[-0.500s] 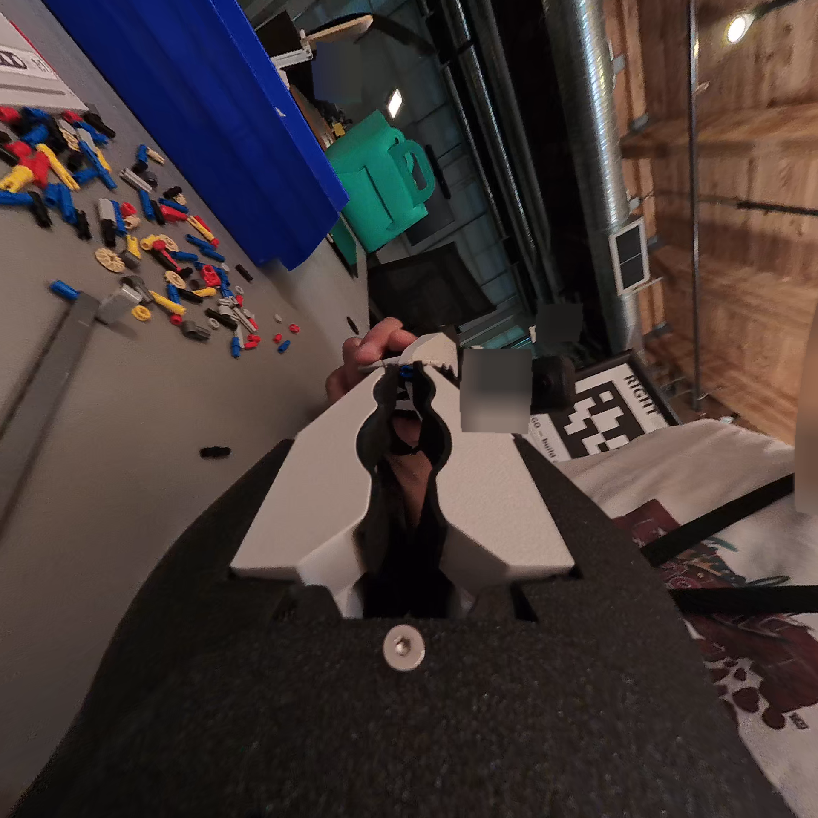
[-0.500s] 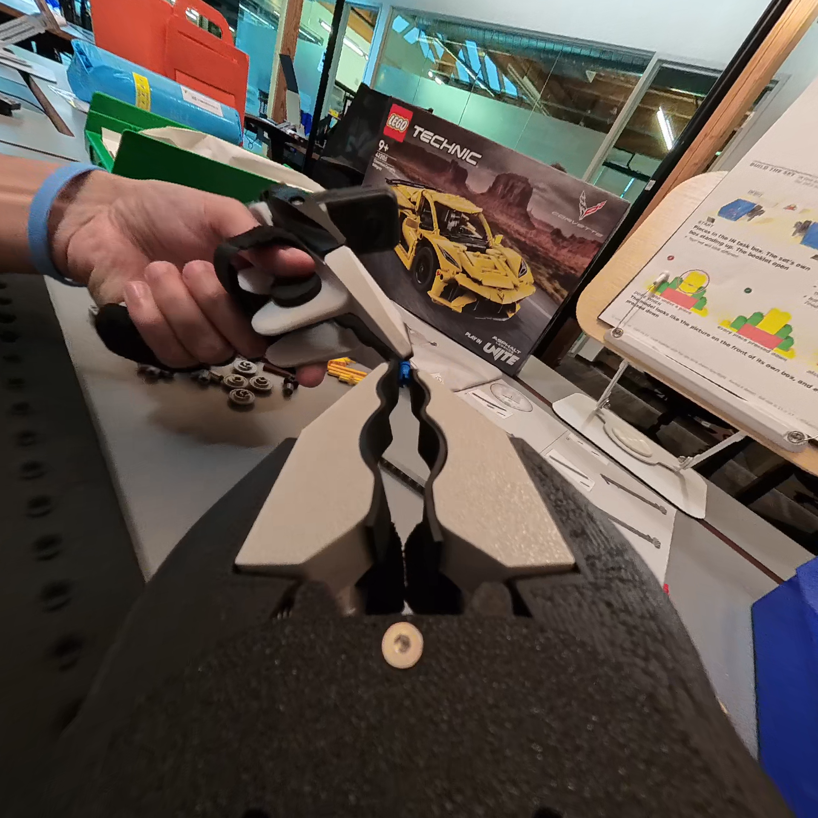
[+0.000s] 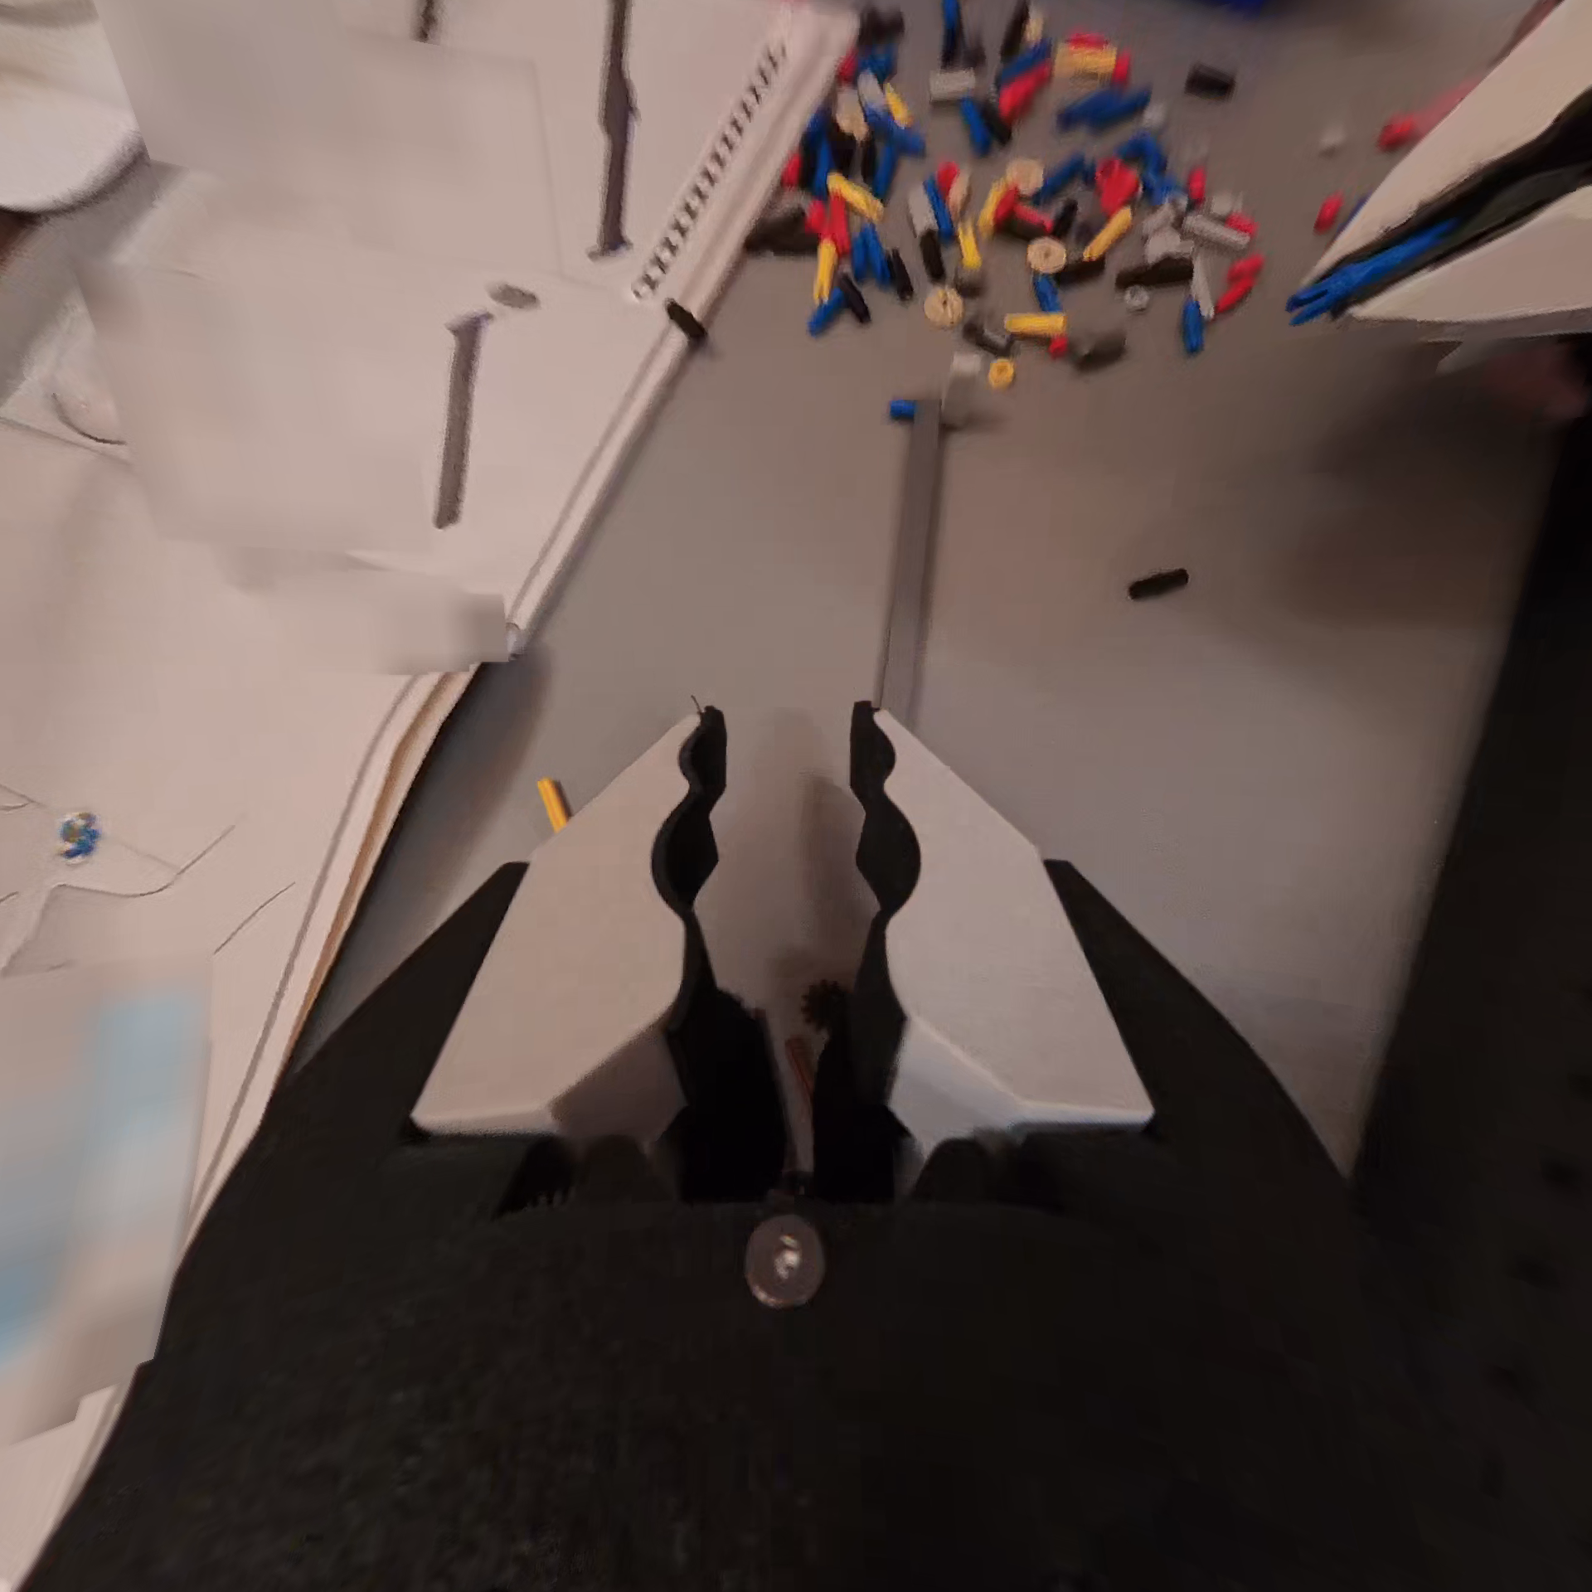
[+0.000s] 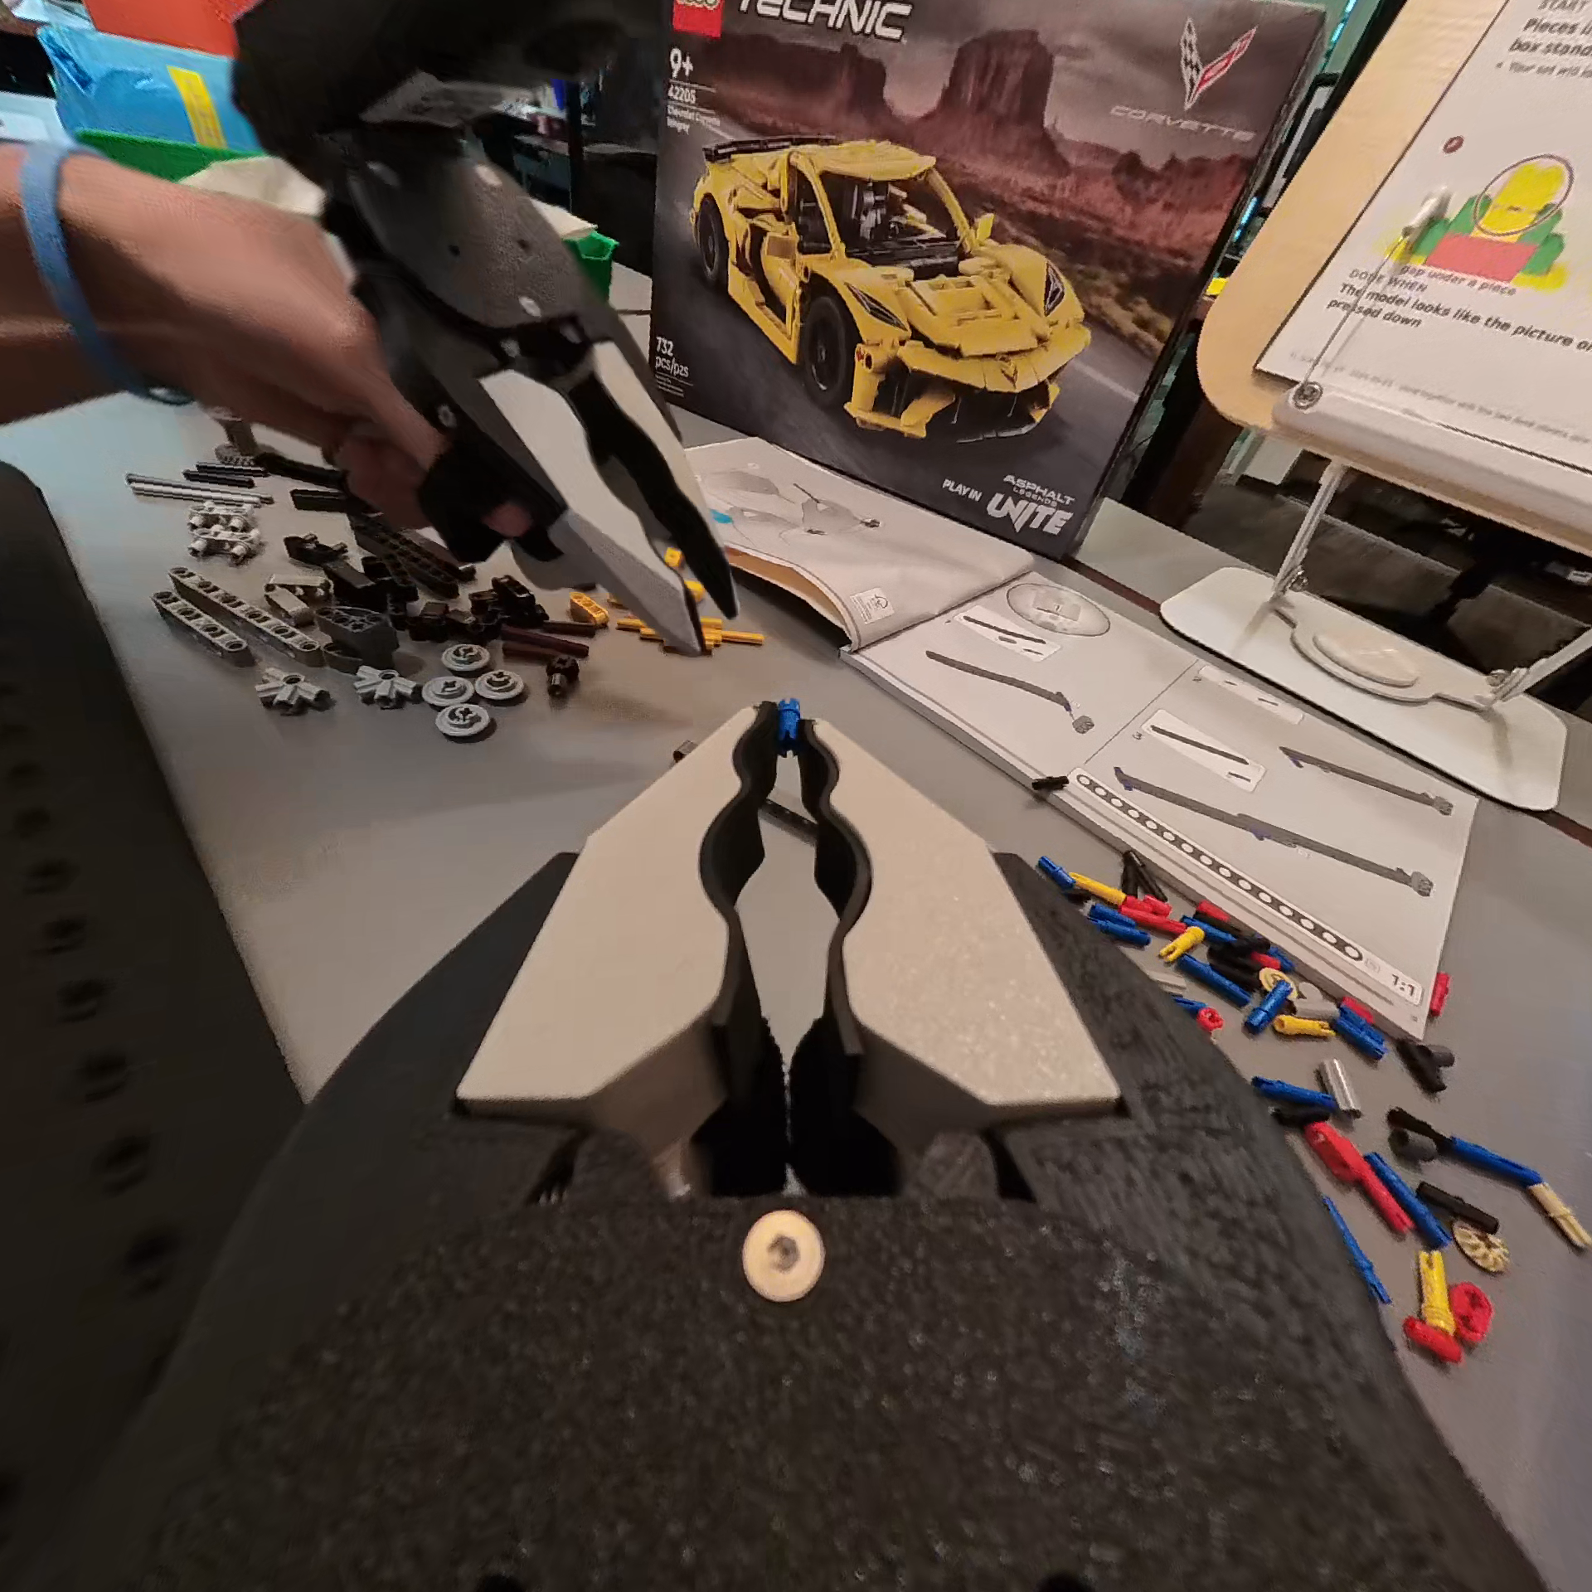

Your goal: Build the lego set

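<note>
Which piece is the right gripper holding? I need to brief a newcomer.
Start at the yellow-car box standing on the table, then come forward to the right gripper. Pinched at its tips is a small blue pin, raised off the table unlike the loose pins.

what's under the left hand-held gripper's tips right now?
Small yellow pins on the grey table, below the open left hand-held gripper. Its fingers cover part of that pile, so what is directly underneath can't be seen.
</note>
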Tool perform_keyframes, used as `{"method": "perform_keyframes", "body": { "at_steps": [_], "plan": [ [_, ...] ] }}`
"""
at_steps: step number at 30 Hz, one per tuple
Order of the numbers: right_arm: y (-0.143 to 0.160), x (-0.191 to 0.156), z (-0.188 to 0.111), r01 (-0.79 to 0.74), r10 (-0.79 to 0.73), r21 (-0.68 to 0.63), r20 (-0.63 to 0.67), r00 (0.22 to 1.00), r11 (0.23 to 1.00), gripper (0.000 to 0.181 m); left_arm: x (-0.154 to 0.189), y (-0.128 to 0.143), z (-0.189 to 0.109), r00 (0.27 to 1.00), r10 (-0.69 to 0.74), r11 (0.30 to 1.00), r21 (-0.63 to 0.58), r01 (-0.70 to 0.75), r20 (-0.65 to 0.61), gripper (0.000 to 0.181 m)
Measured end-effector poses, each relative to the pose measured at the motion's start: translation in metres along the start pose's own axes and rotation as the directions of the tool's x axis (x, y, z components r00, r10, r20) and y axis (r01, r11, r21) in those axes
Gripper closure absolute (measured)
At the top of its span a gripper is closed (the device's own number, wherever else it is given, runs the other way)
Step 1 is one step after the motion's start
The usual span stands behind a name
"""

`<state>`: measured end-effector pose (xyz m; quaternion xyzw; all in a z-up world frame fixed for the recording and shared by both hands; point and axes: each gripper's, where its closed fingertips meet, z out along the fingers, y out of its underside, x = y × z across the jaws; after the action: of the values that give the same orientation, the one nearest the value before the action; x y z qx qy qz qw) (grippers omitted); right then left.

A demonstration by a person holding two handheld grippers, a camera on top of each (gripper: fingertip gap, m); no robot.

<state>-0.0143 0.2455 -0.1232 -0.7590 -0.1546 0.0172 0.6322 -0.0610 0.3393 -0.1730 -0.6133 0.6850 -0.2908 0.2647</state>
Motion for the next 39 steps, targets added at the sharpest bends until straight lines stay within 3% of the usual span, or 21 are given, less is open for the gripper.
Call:
{"method": "perform_keyframes", "body": {
  "at_steps": [4, 8, 13, 16, 19, 21, 24, 26, 28, 32, 35, 36, 39],
  "plan": [
    [0.001, 0.001, 0.0, 0.016, -0.016, -0.007, -0.014, 1.0, 1.0, 0.177, 0.02, -0.003, 0.025, 0.992, 0.018, 0.991, -0.133, -0.035, -0.126, 0.152],
    [-0.001, 0.0, -0.003, 0.025, -0.025, 0.011, -0.019, 0.999, 1.0, 0.177, 0.021, 0.006, 0.045, 0.984, 0.136, 0.948, -0.272, -0.164, -0.118, 0.154],
    [-0.003, -0.001, -0.004, 0.026, -0.026, 0.02, -0.017, 1.0, 0.999, 0.177, 0.035, 0.003, 0.056, 0.97, 0.137, 0.928, -0.317, -0.196, -0.2, 0.162],
    [-0.002, 0.0, -0.005, 0.028, -0.028, 0.021, -0.024, 0.999, 0.999, 0.177, 0.032, 0.0, 0.062, 0.974, 0.148, 0.927, -0.319, -0.196, -0.17, 0.175],
    [-0.001, 0.005, -0.006, 0.015, -0.014, 0.014, -0.046, 0.999, 1.0, 0.177, 0.027, -0.002, 0.064, 0.979, 0.15, 0.935, -0.301, -0.186, -0.139, 0.176],
    [0.001, 0.011, -0.006, -0.006, 0.006, 0.007, -0.063, 0.998, 1.0, 0.177, 0.02, -0.012, 0.065, 0.99, 0.11, 0.966, -0.226, -0.128, -0.091, 0.176],
    [0.003, 0.015, -0.007, -0.033, 0.033, 0.004, -0.079, 0.996, 0.999, 0.177, 0.02, -0.057, 0.05, 0.984, -0.089, 0.992, 0.071, 0.101, -0.153, 0.175],
    [0.004, 0.016, -0.005, -0.055, 0.054, -0.009, -0.075, 0.996, 0.998, 0.177, 0.017, -0.087, 0.031, 0.933, -0.242, 0.917, 0.252, 0.31, -0.266, 0.175],
    [0.003, 0.016, -0.004, -0.084, 0.083, -0.005, -0.073, 0.994, 0.996, 0.177, 0.014, -0.106, 0.016, 0.851, -0.355, 0.795, 0.355, 0.492, -0.386, 0.175],
    [-0.007, 0.017, -0.002, -0.181, 0.184, 0.045, -0.068, 0.981, 0.982, 0.177, 0.023, -0.123, -0.005, 0.726, -0.399, 0.593, 0.447, 0.67, -0.56, 0.175],
    [-0.014, -0.012, 0.002, -0.198, 0.195, 0.036, 0.082, 0.977, 0.98, 0.177, 0.025, -0.128, -0.015, 0.681, -0.413, 0.492, 0.481, 0.726, -0.605, 0.175],
    [-0.02, -0.023, 0.002, -0.169, 0.161, 0.056, 0.127, 0.979, 0.984, 0.177, 0.025, -0.128, -0.015, 0.685, -0.419, 0.489, 0.488, 0.723, -0.596, 0.175],
    [-0.024, -0.027, 0.015, -0.174, 0.17, 0.045, 0.078, 0.982, 0.984, 0.177, 0.031, -0.127, -0.014, 0.724, -0.411, 0.53, 0.502, 0.684, -0.554, 0.175]
  ]
}}
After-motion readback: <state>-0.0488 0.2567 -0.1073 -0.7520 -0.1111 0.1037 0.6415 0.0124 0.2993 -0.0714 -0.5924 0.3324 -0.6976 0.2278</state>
